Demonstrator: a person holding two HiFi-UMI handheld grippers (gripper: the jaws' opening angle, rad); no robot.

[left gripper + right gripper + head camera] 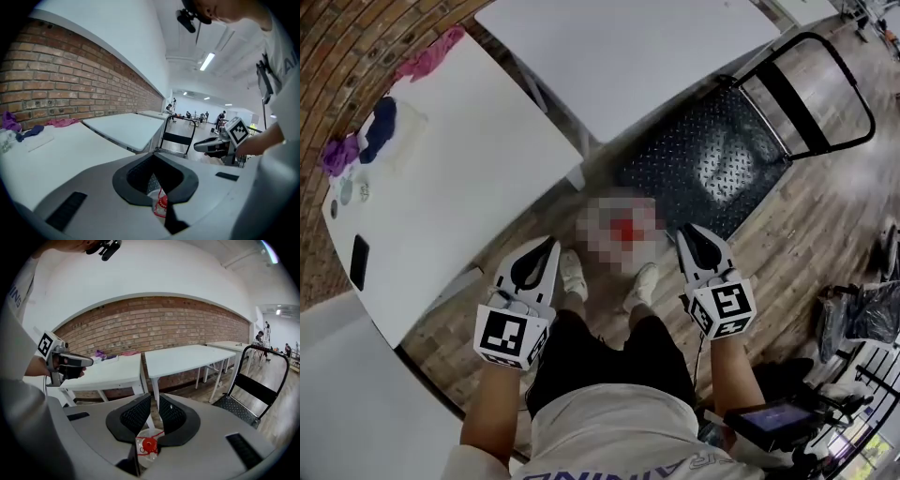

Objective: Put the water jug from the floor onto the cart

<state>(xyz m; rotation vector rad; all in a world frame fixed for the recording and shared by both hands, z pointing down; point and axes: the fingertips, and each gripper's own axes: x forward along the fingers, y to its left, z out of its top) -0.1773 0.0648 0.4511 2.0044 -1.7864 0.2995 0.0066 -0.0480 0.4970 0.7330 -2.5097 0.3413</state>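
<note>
The left gripper (551, 244) is closed, the right gripper (685, 232) barely parted, nothing held. Both must be opened wider around the water jug (149, 445).

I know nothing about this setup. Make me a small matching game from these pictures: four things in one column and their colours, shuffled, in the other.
Things:
1. cart platform
2. water jug cap
3. cloth lying alone at the far end of the left table
4. tabletop

Colours:
A. red
B. white
C. pink
D. black

Pairs: 1-D, 2-A, 3-C, 4-B.
</note>
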